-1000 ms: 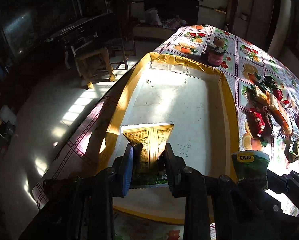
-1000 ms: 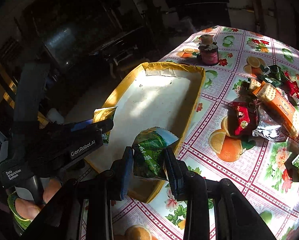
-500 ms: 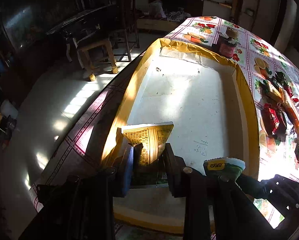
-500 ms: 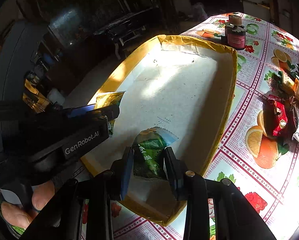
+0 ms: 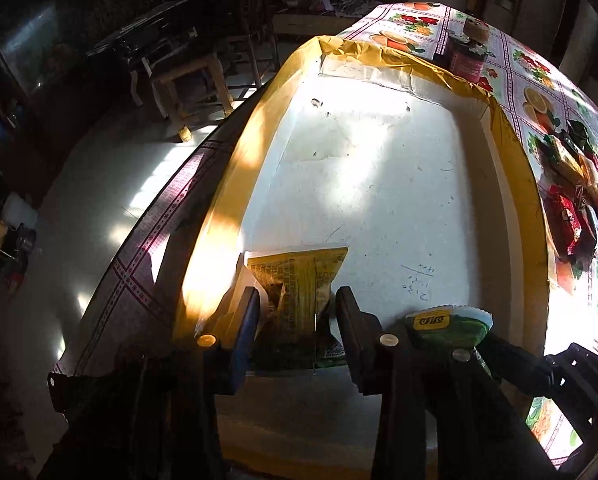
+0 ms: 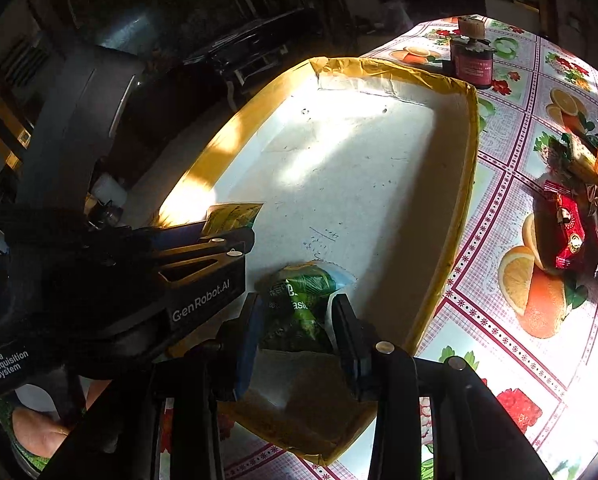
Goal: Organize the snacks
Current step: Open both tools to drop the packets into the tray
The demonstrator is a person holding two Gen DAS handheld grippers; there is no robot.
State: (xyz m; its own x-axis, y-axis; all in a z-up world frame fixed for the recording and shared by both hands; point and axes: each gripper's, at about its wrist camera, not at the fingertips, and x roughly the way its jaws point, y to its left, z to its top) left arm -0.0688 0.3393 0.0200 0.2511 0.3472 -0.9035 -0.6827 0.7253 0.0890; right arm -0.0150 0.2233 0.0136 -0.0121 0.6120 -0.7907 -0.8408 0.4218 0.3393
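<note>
Both tools are low over the near end of the yellow-rimmed box (image 5: 511, 184), each with a snack packet between its jaws, and both sets of jaws are opening. What the next move turns on is whether each packet already lies on the white floor of the box, straight ahead of its tool, so that the tool can simply back away.

In the left wrist view the left tool (image 5: 295, 312) straddles the yellow packet (image 5: 299, 280). The packet's long axis runs toward 12 o'clock, along the fingers, and its far edge rests flat on the box floor near the 9 o'clock wall. A gap shows on the 3 o'clock side between packet and pad; on the other side the shadow is too deep to tell (the pad may yet brush the wrapper).

In the right wrist view the right tool (image 6: 295, 312) frames the green packet (image 6: 303, 304), which also points toward 12 o'clock and appears to lie on the floor close to the near wall. Narrow gaps show on both sides, so the pads seem to have let go. The green packet sits at about 3 o'clock of the yellow one, near but apart.

The remaining snacks (image 6: 567, 224) are heaped on the desk (image 6: 511, 360) beyond the 3 o'clock wall of the box, plainly nearer the right tool, so that hand looks better placed to fetch the next one. A dark jar (image 6: 471, 60) stands by the far corner.
</note>
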